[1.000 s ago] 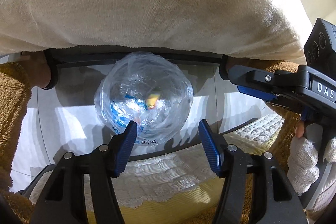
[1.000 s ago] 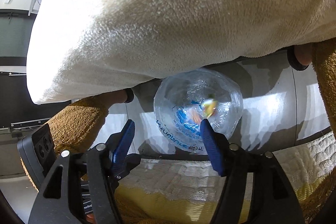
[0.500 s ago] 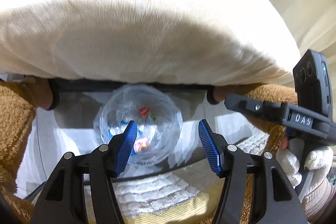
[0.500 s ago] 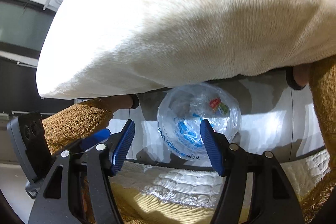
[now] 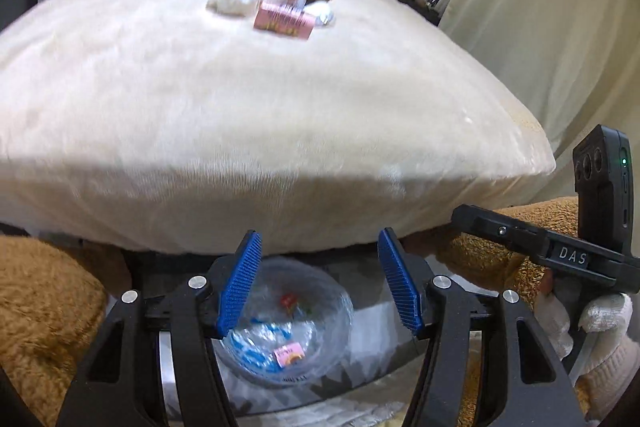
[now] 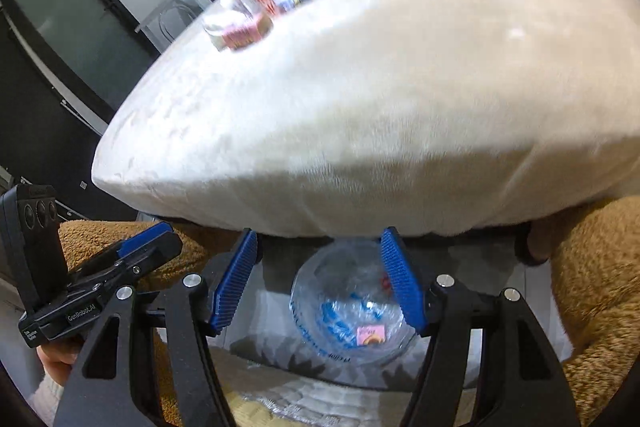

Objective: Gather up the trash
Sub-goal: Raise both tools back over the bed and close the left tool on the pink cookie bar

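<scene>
A clear plastic trash bag lines a bin on the floor below a cream fluffy cushion. A small pink wrapper and a red scrap lie in the bag. The bag also shows in the right wrist view. A pile of trash sits far back on the cushion: a pink box, crumpled wrappers and a clear bag. The pile shows in the right wrist view too. My left gripper is open and empty above the bag. My right gripper is open and empty.
Brown plush fabric flanks the bin on both sides. The right gripper's body shows at the right of the left view. The left gripper's body shows at the left of the right view. A dark screen stands far left.
Both views have risen and tilted up from the bag to the cushion top, so the trash pile has come into view. A pink wrapper and a red scrap now lie in the bag.
</scene>
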The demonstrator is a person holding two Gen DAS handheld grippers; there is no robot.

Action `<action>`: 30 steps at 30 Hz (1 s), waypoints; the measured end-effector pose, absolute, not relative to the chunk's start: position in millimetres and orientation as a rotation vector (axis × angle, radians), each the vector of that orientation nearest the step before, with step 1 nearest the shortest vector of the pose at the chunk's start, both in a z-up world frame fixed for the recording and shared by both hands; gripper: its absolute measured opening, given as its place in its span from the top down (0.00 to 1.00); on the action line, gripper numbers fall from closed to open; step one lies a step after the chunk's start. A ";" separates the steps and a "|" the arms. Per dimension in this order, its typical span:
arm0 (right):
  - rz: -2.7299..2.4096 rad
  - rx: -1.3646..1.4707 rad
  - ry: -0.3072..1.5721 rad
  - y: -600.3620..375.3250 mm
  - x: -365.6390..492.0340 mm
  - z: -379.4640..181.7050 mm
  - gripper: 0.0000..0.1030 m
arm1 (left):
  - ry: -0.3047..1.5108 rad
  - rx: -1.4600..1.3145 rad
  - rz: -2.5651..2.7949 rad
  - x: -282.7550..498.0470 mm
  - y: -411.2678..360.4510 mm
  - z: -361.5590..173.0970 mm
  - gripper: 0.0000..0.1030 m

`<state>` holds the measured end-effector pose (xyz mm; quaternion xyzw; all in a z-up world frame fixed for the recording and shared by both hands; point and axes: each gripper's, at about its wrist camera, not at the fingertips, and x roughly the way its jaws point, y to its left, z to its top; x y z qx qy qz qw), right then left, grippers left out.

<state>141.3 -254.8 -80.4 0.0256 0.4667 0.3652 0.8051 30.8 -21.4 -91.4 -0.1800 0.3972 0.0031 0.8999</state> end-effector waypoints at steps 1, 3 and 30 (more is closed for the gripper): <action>0.789 0.055 0.976 -257.2 139.9 -75.2 0.37 | 0.802 -0.358 0.003 28.2 -21.8 -86.4 0.42; 0.799 0.053 0.934 -260.4 137.7 -65.6 0.35 | 0.768 -0.334 -0.007 26.0 -24.0 -80.0 0.42; 0.963 -0.193 0.687 -184.6 279.7 13.2 0.16 | 0.749 -0.192 -0.004 149.3 32.1 -34.3 0.24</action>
